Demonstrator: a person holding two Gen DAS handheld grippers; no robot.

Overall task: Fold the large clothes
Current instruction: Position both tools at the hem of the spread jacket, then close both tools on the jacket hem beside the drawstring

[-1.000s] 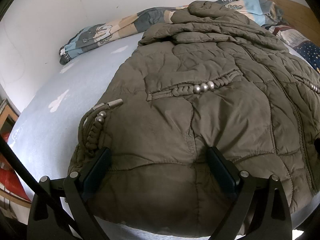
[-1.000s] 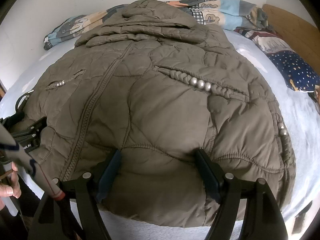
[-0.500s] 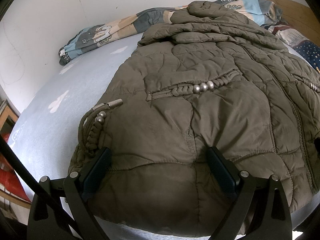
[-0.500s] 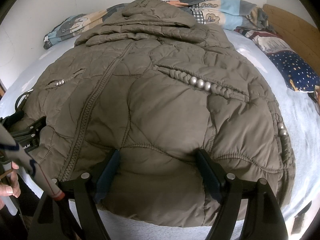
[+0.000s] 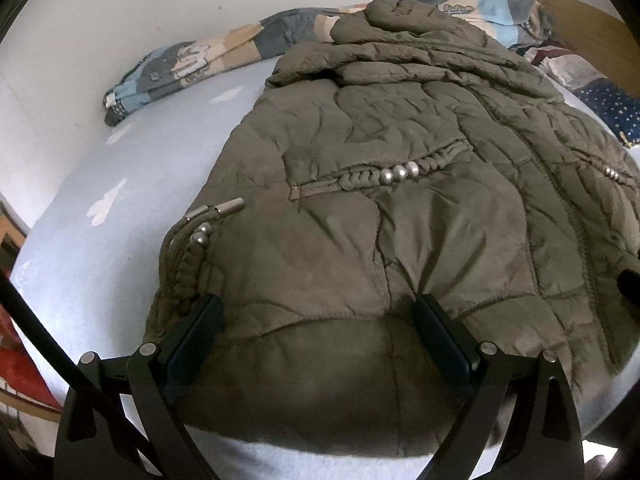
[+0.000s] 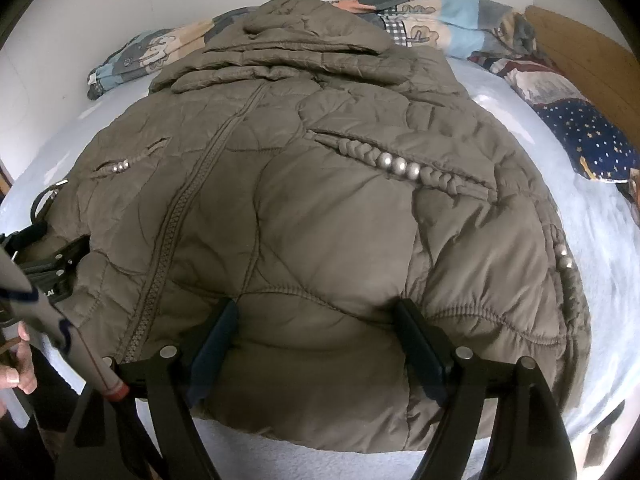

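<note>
An olive quilted jacket (image 5: 380, 240) lies spread on the bed, front up and zipped, with its hood at the far end. My left gripper (image 5: 318, 300) is open at the jacket's near left hem, its fingers sunk into the padding with a puffy fold between them. A drawstring with metal ends (image 5: 192, 236) lies just left of it. My right gripper (image 6: 316, 304) is open in the same way at the near right hem of the jacket (image 6: 320, 220), right of the zip (image 6: 172, 232). The left gripper (image 6: 52, 268) also shows at the left edge of the right wrist view.
The light blue bed sheet (image 5: 100, 260) reaches a white wall on the left. A patchwork blanket (image 6: 460, 16) lies bunched behind the hood. A navy starred pillow (image 6: 592, 140) and a wooden headboard (image 6: 580, 52) are at the right. A person's hand (image 6: 20, 368) is at lower left.
</note>
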